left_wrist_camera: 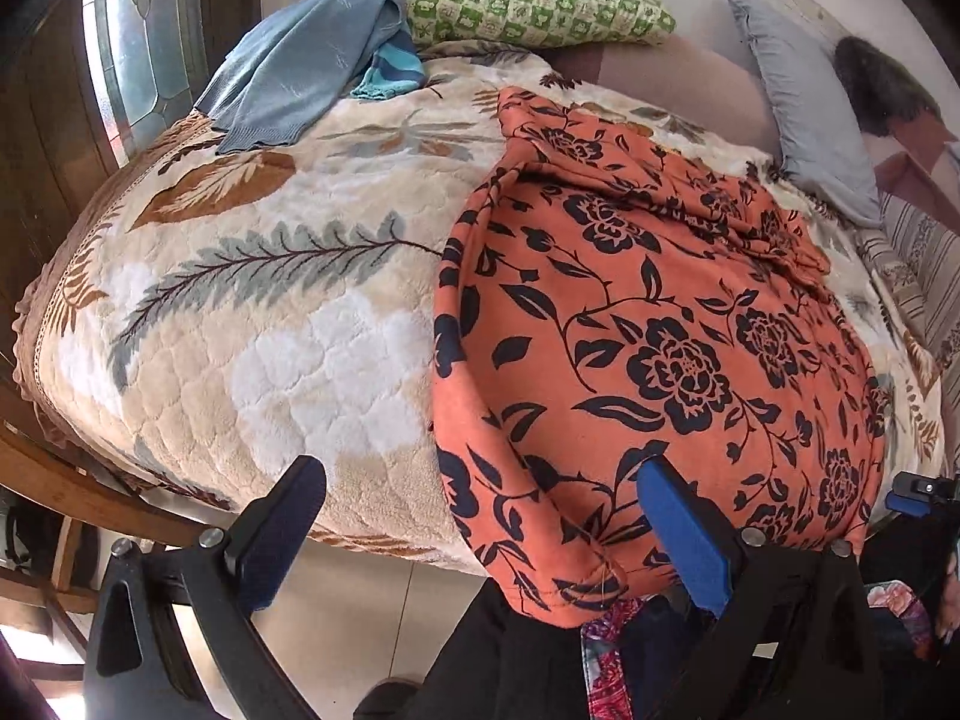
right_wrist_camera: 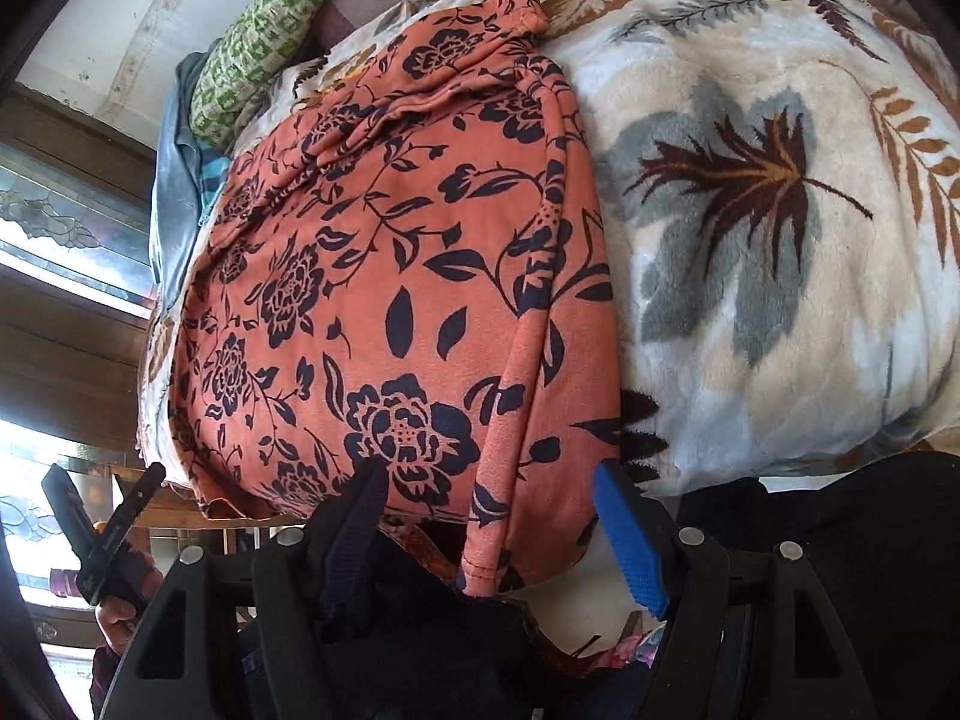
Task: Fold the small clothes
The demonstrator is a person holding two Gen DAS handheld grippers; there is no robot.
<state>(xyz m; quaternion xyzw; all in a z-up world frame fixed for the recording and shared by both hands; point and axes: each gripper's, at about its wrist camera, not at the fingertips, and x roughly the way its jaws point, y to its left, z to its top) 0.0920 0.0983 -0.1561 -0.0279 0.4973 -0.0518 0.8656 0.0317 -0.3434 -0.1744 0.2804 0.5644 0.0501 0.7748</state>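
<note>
Lying folded on the blanket (left_wrist_camera: 270, 360), orange garment (left_wrist_camera: 630, 330); both tongs apparently open.

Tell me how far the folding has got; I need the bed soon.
Done: the orange garment lies spread on the blanket, its side edges turned in. In hand: nothing; the left tongs and right tongs hang open at its near hem. Left: its remaining folds, plus the blue top heaped by the pillow.
</note>
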